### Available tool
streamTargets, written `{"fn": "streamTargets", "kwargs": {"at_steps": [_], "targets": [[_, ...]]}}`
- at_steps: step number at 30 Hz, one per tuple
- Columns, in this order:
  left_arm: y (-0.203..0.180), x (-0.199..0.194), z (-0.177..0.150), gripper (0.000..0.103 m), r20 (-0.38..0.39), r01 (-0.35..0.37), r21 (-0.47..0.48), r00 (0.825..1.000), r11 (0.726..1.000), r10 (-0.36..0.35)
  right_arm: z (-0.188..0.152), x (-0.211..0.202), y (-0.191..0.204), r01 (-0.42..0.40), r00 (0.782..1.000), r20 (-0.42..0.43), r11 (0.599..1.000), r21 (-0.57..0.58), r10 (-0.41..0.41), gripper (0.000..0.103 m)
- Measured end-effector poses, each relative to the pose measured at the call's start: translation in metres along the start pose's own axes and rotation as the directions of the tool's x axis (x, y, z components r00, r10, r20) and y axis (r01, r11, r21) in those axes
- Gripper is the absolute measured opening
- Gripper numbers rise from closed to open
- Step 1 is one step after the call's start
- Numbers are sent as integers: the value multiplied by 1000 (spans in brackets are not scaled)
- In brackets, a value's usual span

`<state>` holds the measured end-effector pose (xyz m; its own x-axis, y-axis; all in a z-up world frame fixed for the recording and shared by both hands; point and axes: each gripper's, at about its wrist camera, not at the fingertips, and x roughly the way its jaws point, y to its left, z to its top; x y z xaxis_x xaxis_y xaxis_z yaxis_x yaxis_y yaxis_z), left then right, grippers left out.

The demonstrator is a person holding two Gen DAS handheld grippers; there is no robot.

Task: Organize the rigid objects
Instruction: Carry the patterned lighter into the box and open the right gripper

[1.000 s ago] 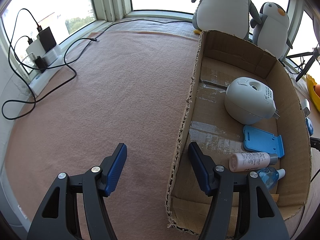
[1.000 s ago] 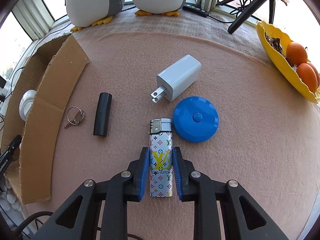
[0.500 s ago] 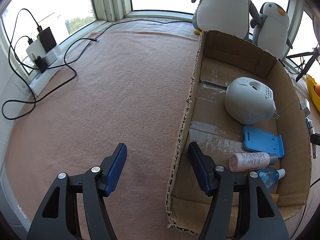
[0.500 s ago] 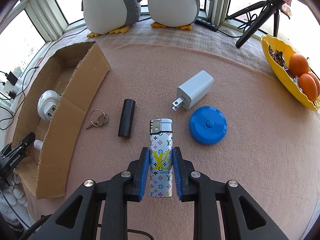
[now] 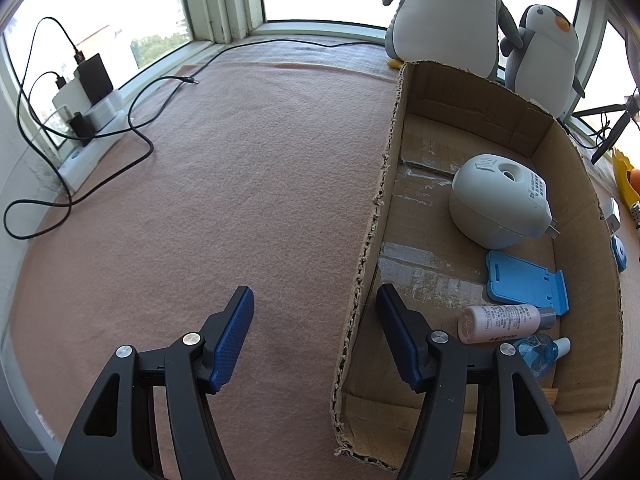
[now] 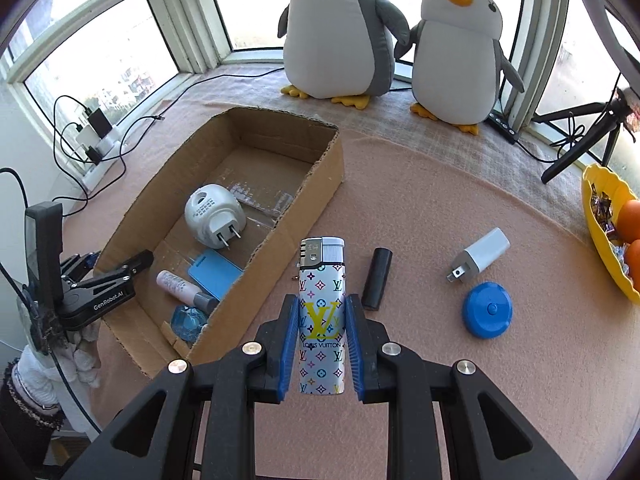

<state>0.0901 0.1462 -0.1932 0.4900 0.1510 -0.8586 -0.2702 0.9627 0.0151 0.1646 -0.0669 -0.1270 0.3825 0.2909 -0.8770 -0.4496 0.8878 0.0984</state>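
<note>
Our right gripper [image 6: 322,344] holds the patterned lighter [image 6: 322,316] between its fingers, long axis running along them, lifted clear of the tabletop [image 6: 460,380]. The cardboard box [image 6: 320,184] lies just to the left, its near half crowded, its far half bare. Our left gripper [image 5: 314,332] stands wide, empty, straddling the box's left wall.

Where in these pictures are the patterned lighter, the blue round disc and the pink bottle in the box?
patterned lighter [image 6: 321,320]: right wrist view, middle of its printed body.
blue round disc [image 6: 487,310]: right wrist view, top face near the centre button.
pink bottle [image 5: 498,323]: left wrist view, middle of its labelled side.
</note>
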Motion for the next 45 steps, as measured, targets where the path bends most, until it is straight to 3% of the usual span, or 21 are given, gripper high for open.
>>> {"fn": "streamTargets", "kwargs": {"at_steps": [13, 21, 32, 34, 36, 45], "targets": [[1, 0, 0, 64, 0, 2, -6, 1000, 1000, -2, 10, 6, 79, -61, 998, -4, 963, -262, 63, 21], [1, 0, 0, 64, 0, 2, -7, 1000, 1000, -2, 5, 19, 107, -80, 997, -37, 930, -358, 72, 21], [1, 0, -1, 64, 0, 3, -8, 1000, 1000, -3, -7, 31, 113, -96, 995, -76, 909, -406, 71, 21], [1, 0, -1, 64, 0, 3, -8, 1000, 1000, -3, -7, 30, 113, -95, 995, -76, 910, -403, 70, 25], [1, 0, -1, 64, -1, 3, -9, 1000, 1000, -3, -8, 29, 112, -101, 994, -72, 913, -395, 78, 36], [1, 1, -1, 64, 0, 3, -9, 1000, 1000, -3, -10, 20, 102, -109, 994, -56, 932, -345, 95, 36]]}}
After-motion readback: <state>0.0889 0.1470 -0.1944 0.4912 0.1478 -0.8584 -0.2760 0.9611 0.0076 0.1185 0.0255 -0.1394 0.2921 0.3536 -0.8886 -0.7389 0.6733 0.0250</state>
